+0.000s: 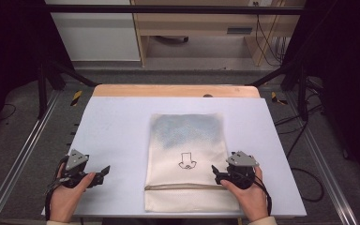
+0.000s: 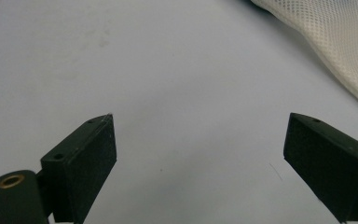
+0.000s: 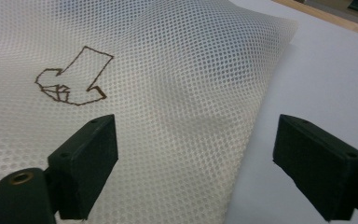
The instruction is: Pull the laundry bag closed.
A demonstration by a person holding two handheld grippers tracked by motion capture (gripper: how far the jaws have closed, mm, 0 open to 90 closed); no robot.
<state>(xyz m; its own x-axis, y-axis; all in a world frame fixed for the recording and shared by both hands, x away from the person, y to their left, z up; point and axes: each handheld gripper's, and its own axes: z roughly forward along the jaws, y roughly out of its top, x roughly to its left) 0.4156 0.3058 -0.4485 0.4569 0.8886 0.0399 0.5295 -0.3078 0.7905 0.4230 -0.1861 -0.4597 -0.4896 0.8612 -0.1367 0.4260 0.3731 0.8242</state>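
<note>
A cream mesh bag (image 1: 186, 161) lies flat on the counter (image 1: 117, 136), a soft rectangle of fine, evenly punched netting. A brown outline figure (image 1: 186, 161) is stitched or drawn near its middle, and a tan zipper band (image 1: 187, 187) runs straight across it close to the near end. Something bluish shows faintly through the netting in the far half. In the right gripper view the weave reads as rows of tiny round holes, gently rippled, with the bag's edge folding down onto the surface.

The counter is a smooth, pale blue-white sheet with a strip of bare wood (image 1: 176, 90) along its far edge. Dark metal framing (image 1: 178, 9) stands around it, over a grey floor with cables, and light wooden furniture stands beyond.

The bag sits in the middle of the counter, slightly right of centre, its long axis running from the near edge away towards the far edge, with the zipper end nearest the person.

The left gripper (image 1: 104, 169) rests well left of the bag, jaws spread and empty over bare counter. The right gripper (image 1: 214, 171) is at the bag's right edge just above the zipper band, jaws spread wide with the edge of the mesh lying between them, not pinched.
</note>
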